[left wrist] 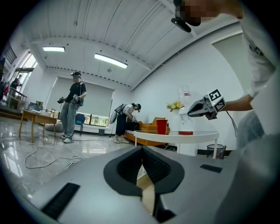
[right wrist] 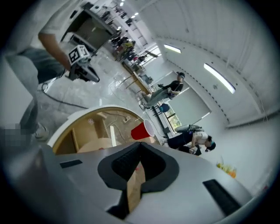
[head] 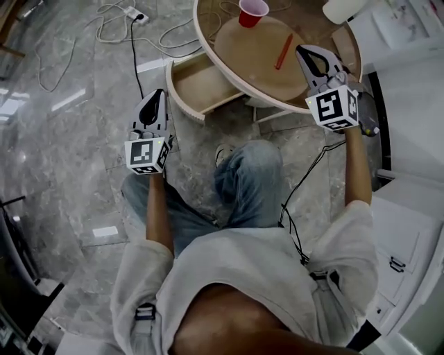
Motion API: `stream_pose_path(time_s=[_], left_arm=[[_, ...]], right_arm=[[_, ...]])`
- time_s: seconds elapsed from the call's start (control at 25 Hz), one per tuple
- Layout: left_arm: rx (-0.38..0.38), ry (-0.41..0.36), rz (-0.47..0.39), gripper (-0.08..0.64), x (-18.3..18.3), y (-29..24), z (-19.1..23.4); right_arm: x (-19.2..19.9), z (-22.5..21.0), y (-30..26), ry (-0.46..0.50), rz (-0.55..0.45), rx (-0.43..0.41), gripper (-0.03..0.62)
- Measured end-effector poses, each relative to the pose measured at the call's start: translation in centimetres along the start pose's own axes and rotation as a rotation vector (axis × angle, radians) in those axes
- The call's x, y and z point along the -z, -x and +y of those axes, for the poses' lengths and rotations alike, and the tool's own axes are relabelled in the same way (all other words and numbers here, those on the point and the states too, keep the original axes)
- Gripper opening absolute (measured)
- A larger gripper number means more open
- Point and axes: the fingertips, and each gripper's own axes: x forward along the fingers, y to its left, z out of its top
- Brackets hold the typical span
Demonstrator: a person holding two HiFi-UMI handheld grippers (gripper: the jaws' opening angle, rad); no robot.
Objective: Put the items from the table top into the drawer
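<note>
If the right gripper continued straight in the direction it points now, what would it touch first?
Most likely the round table top, near the red cup; the shut right gripper tilts down towards it. Depth is unclear.

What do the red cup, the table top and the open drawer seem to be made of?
Red cup: likely thin plastic, glossy red. Table top: probably clear glass; the lower shelf shows through it. Drawer: pale wood or laminate, matte, even tan.

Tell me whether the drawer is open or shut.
Open: the drawer juts out from under the round table, its wooden inside exposed.
</note>
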Motion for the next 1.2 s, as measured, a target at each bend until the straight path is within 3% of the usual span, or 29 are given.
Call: stream_pose_path(time_s=[0.2,0.32,0.56,0.76,0.88,1.04,1.2], left_arm=[[-0.006,-0.001,0.001,0.015,-0.1,1.0,0.1],[-0.009,-0.003,0.004,0.015,0.1,1.7,-0.1],[-0.023,-0.002,0.001,0.015,0.0,2.9,-0.5],[-0.039,-0.006,-0.011,0.015,-0.5,3.3,-0.5],[-0.045,-0.016,-0.013,0.015,-0.7,3.6,-0.4],[-0.057,-0.021,-0.018,0.015,-0.9,4.1,0.0],[-0.061,-0.022,-0.028,0.015,-1.2,4.6,0.0]], right_arm=[[-1.7,-0.4,-4.9,0.290,0.048,-0.029,0.025],[-2.7,-0.5,-7.1,0.374,0.055,-0.044,0.025],[-3.6,-1.1,-9.7,0.401,0.084,-0.098,0.027],[-3.7,-0.9,-10.7,0.390,0.108,-0.161,0.138],[-3.5,-1.1,-11.5,0.394,0.126,-0.167,0.120],[-3.7,-1.1,-12.0,0.412,0.139,-0.171,0.046],[-4.3,-0.8,-11.7,0.436,0.136,-0.166,0.038]])
